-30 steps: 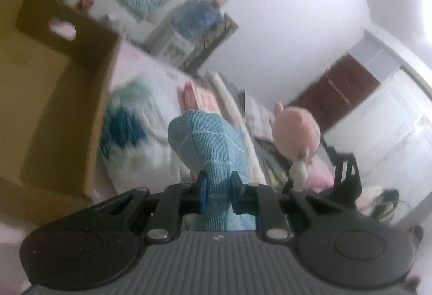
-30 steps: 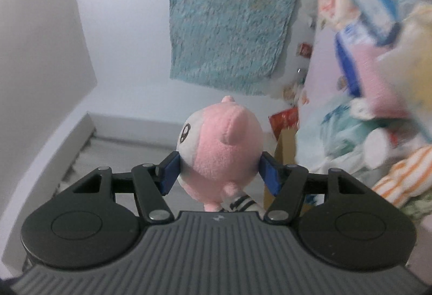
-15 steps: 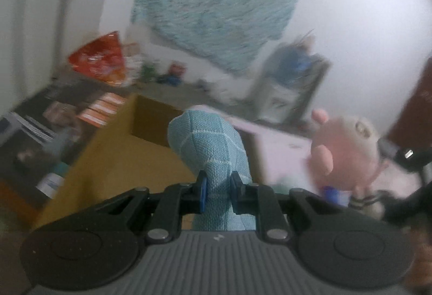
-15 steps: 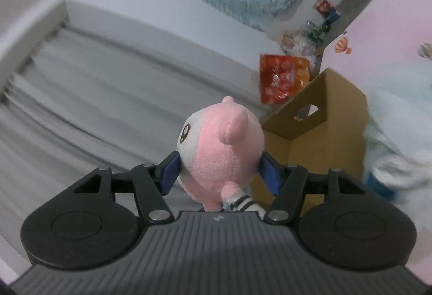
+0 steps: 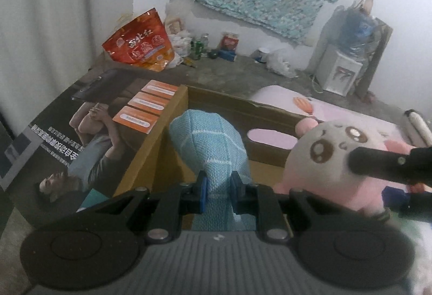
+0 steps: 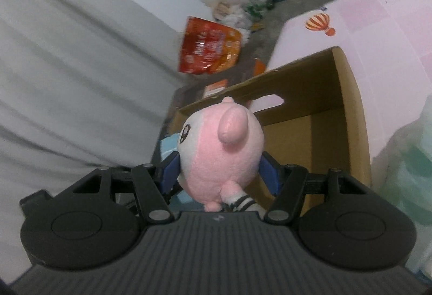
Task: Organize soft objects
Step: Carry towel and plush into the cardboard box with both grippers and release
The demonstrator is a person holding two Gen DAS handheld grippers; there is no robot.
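My left gripper [image 5: 218,193] is shut on a light blue knitted soft object [image 5: 209,149] and holds it over the open cardboard box [image 5: 162,127]. My right gripper [image 6: 219,170] is shut on a pink and white plush toy [image 6: 221,149], also above the cardboard box [image 6: 348,111]. In the left wrist view the plush toy [image 5: 332,160] hangs just to the right of the blue object, with a black finger of the right gripper [image 5: 378,160] across it. A bit of the blue object [image 6: 168,145] shows left of the plush in the right wrist view.
The box stands on a pink mat [image 6: 378,17] beside a printed poster board [image 5: 89,127]. A red snack bag [image 5: 140,44] and small clutter line the wall. A water dispenser [image 5: 343,71] stands at the right. A white and teal bundle [image 6: 405,160] lies right of the box.
Both grippers have swung down towards the box, which now fills the view below the held objects. The plush has come closer to the blue object. Both grips are unchanged.
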